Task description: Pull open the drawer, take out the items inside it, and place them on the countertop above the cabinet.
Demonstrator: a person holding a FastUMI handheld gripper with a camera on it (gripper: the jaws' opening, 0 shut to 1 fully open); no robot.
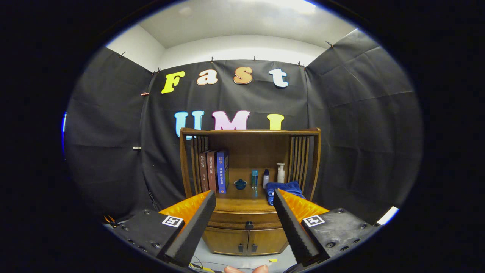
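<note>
since the drawer [246, 219] is fully shut as far as i can tell, i'd say basically nothing on the task list is done yet. my claw [244, 210] is released, fingers spread wide with nothing between them but air, and it hangs well back from the cabinet [248, 189]. looking down the fingers, the drawer sits right in the gap between the two tips, beyond them, with its little dark knob [249, 225] almost dead centre. so lined up ok, just not close.

what's in the drawer i can't say, it's closed and nothing shows. below it are two small doors [246, 242], also shut.

the countertop [242, 199] above the drawer is where the stuff has to end up, and it's already kinda busy: a row of books [214, 171] beyond my left finger, a small blue bowl [240, 184], a blue bottle [254, 179], a little white bottle [266, 178], a pump bottle [280, 173], and a blue cloth [282, 188] bunched up just past my right finger's tip. the bare wood in front of the bowl looks like the obvious free patch to me.

so what's left, as i judge it: go in, get the fingers onto that knob, pull the drawer out, then fetch whatever is inside and set it on top. all of it really. the knob is small, so i guess the pinch needs to be pretty square or it'll slip off.
</note>
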